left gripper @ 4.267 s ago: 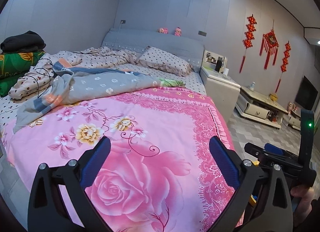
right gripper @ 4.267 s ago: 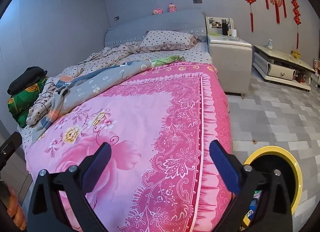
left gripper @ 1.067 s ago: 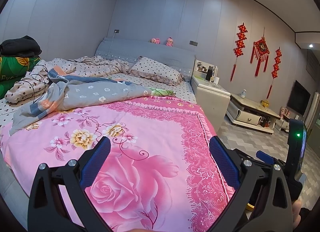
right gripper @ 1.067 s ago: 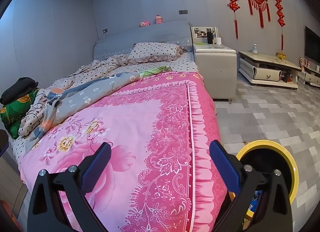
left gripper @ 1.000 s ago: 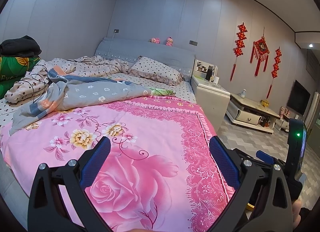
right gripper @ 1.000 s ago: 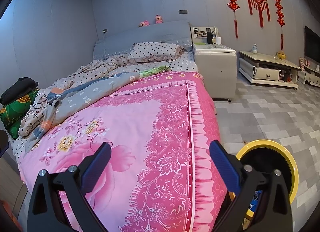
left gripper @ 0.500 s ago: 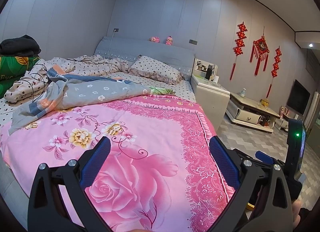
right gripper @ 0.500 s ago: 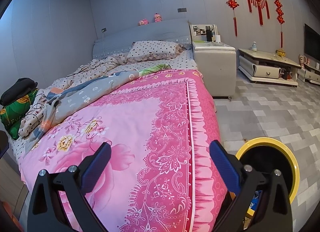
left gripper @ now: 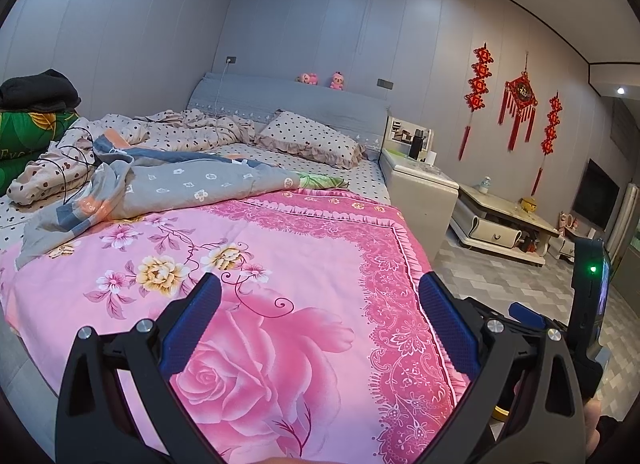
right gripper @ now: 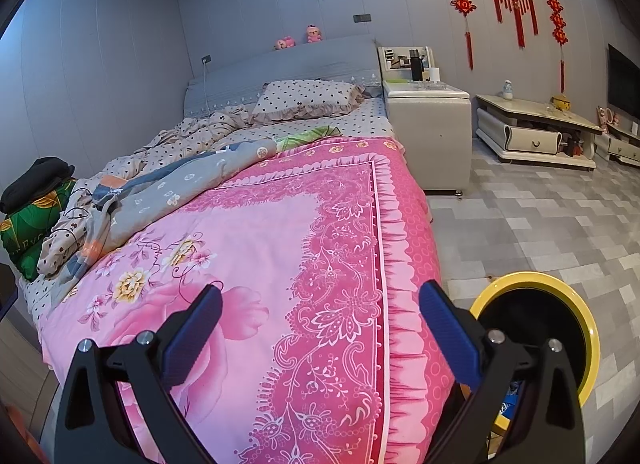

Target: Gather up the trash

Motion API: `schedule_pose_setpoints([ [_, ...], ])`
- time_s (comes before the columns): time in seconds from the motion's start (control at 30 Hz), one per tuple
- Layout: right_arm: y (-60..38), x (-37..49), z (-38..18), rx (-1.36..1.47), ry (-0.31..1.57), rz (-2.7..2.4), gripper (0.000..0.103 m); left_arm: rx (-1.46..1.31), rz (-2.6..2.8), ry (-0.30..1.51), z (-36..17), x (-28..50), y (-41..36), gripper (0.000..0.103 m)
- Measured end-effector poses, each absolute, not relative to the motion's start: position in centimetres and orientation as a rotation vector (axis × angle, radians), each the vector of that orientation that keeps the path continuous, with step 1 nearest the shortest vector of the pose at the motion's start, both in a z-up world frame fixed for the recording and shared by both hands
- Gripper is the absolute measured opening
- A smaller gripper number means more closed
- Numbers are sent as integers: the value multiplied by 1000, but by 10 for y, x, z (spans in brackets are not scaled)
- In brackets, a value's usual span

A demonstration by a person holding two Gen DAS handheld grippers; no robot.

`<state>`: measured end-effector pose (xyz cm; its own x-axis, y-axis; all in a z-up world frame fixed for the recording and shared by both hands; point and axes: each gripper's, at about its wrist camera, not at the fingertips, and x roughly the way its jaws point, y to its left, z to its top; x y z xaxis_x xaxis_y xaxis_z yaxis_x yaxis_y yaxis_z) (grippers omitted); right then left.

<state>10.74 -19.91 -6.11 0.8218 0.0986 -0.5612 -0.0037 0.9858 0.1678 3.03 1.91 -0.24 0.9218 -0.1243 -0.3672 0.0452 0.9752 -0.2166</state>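
Two jaws of my left gripper (left gripper: 320, 320) spread wide over the bed's (left gripper: 280, 264) foot edge, my right gripper (right gripper: 320, 324) likewise released, gripping nothing, yellow-rimmed trash bin (right gripper: 588, 328) on the floor beside the bed's near right corner.

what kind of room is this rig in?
A lived-in bedroom, apparently part of a home. A large bed with a pink floral quilt and a dotted pillow fills both views, a nightstand stands beside it, and red knot decorations hang on the wall.
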Motion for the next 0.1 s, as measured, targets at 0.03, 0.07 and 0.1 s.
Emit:
schedule_pose_setpoints([
  [0.03, -199, 107, -61, 162, 604, 54, 95, -207, -87, 390, -2, 31, 19, 95],
  [0.07, -199, 107, -61, 162, 604, 54, 95, -208, -88, 391, -2, 31, 20, 95],
  [0.1, -199, 108, -61, 163, 604, 54, 95, -208, -88, 391, -2, 31, 20, 95],
])
